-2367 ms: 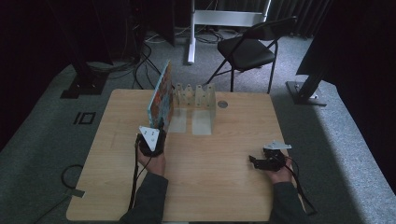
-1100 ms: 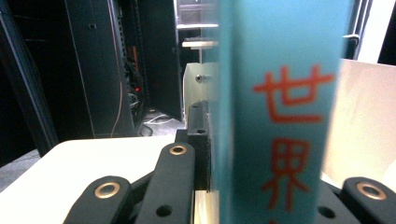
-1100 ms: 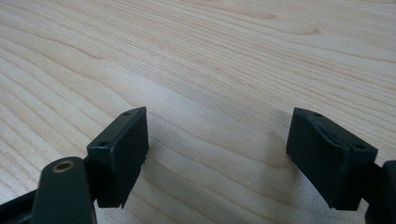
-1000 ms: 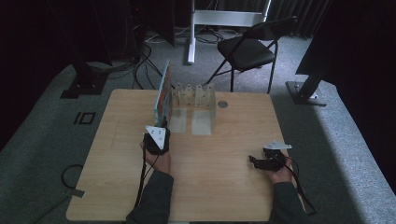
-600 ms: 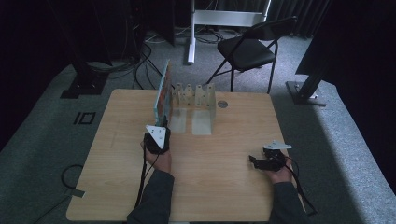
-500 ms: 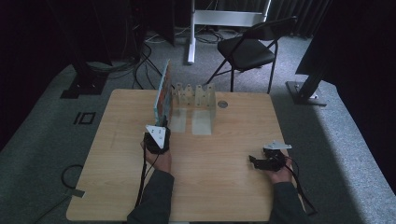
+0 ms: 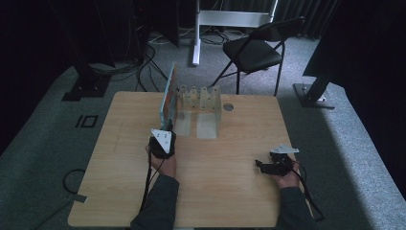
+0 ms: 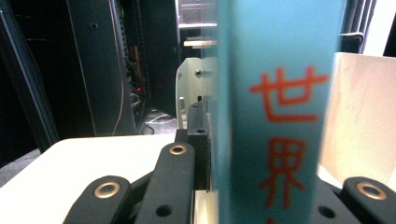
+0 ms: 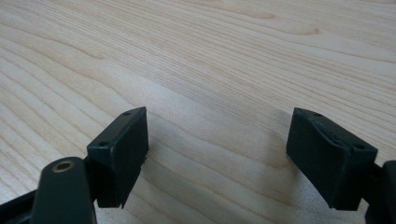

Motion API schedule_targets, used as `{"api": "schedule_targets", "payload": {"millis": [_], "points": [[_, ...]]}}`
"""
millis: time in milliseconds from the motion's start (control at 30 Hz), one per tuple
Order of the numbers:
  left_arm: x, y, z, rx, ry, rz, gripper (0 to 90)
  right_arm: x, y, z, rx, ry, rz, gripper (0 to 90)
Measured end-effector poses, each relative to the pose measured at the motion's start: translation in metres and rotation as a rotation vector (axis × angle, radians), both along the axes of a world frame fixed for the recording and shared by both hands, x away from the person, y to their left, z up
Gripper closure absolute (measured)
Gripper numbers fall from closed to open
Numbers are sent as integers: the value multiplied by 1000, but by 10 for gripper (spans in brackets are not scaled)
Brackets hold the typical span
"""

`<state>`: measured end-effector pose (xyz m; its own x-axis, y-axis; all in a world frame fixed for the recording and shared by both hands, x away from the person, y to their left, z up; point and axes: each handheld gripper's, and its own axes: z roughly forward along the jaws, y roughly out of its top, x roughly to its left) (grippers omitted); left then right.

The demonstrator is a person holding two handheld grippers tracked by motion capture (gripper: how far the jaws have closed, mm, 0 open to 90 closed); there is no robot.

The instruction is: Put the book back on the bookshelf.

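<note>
Black, the two jaws of the left tool [image 8: 261, 186] are closed on the lower edge of a thin teal book with red characters on its spine [image 8: 280, 116]; this book stands upright between them, very close to the camera and blurred. In the high view the left tool [image 7: 163, 139] sits just at the near end of the same book [image 7: 167, 100], which stands on its edge on the pale wooden counter [image 7: 119, 143]. The person's left hand [image 7: 163, 163] holds the tool from behind, and a dark sleeve comes in from the near edge of the counter.

Touching the right side of the book, as the high view shows it, there is a cream-coloured rack with several upright dividers [image 7: 201, 98]; the book leans against or stands at its left end, I cannot tell which. Just to the right of the rack, a small round grey disc [image 7: 228, 107] lies flat on the counter.

Well apart from the book, toward the near right corner of the counter, the right tool [image 7: 261, 165] rests low over the wood. In its own view the right tool [image 9: 217, 140] has its jaws standing wide apart, with bare wood grain between them.

Beyond the far edge of the counter, past the book, a black folding chair [image 7: 253, 50] stands on the grey carpet.
</note>
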<state>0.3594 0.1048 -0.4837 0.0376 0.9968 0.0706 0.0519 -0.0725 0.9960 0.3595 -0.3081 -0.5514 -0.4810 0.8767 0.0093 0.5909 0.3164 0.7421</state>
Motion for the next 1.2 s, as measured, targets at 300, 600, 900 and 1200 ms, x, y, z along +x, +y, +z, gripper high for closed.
{"api": "schedule_targets", "payload": {"millis": [300,600,900,1200], "points": [[0,0,-2,4,2,-2,807,0,0,0,-1,0,0,207],[0,1,-2,8,6,-4,806,0,0,0,-2,0,0,207],[0,2,-2,0,16,-5,806,0,0,0,-3,1,0,207],[-2,6,-4,-12,26,-14,807,0,0,0,-3,0,0,207]]}}
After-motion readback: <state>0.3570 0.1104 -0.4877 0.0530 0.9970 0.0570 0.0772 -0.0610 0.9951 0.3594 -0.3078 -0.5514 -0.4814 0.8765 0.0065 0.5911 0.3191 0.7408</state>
